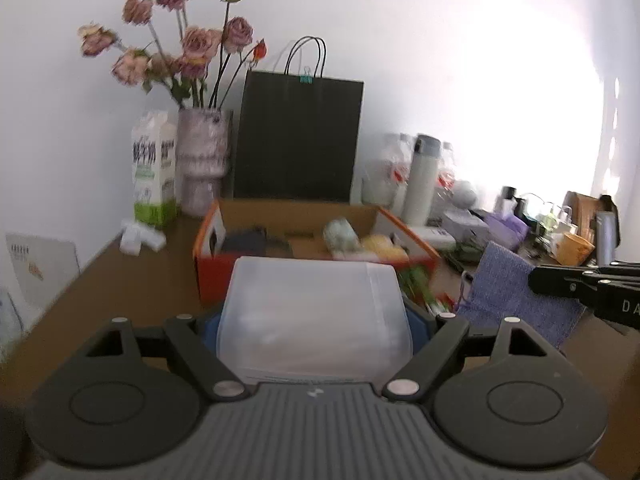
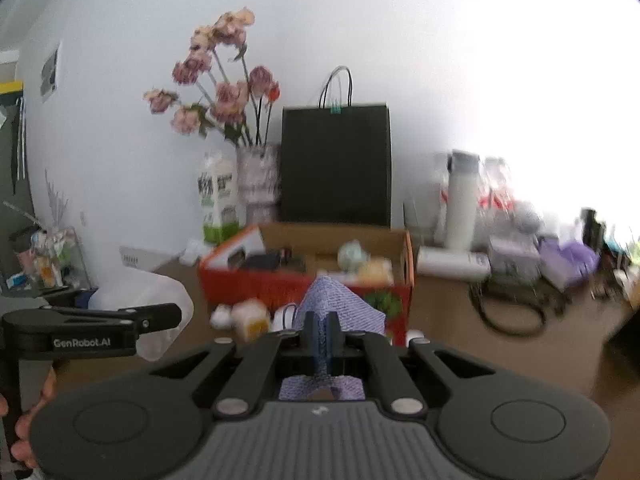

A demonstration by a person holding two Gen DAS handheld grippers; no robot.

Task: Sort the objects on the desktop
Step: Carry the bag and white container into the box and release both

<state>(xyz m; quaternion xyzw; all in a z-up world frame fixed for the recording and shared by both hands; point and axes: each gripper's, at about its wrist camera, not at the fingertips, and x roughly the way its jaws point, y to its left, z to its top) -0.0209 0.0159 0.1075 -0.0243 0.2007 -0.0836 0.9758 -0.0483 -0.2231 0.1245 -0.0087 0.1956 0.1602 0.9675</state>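
My left gripper (image 1: 316, 324) is shut on a translucent plastic container (image 1: 316, 312), whose sides sit between the blue pads; the grip is wide. The container and the left gripper's finger (image 2: 152, 318) also show at the left of the right wrist view. My right gripper (image 2: 321, 324) is shut on a purple woven cloth (image 2: 340, 304), which sticks up past the fingertips. In the left wrist view that cloth (image 1: 516, 300) hangs from the right gripper (image 1: 536, 282). Just beyond both stands an orange cardboard box (image 1: 216, 272) (image 2: 280, 288) with several items inside. Both views are motion-blurred.
A black paper bag (image 1: 298, 140), a vase of dried roses (image 1: 202, 168) and a milk carton (image 1: 154, 168) stand behind the box on the brown table (image 1: 120, 280). A white flask (image 1: 420, 180), a black cable (image 2: 512, 312) and clutter fill the right. Small white and yellow objects (image 2: 252, 316) lie before the box.
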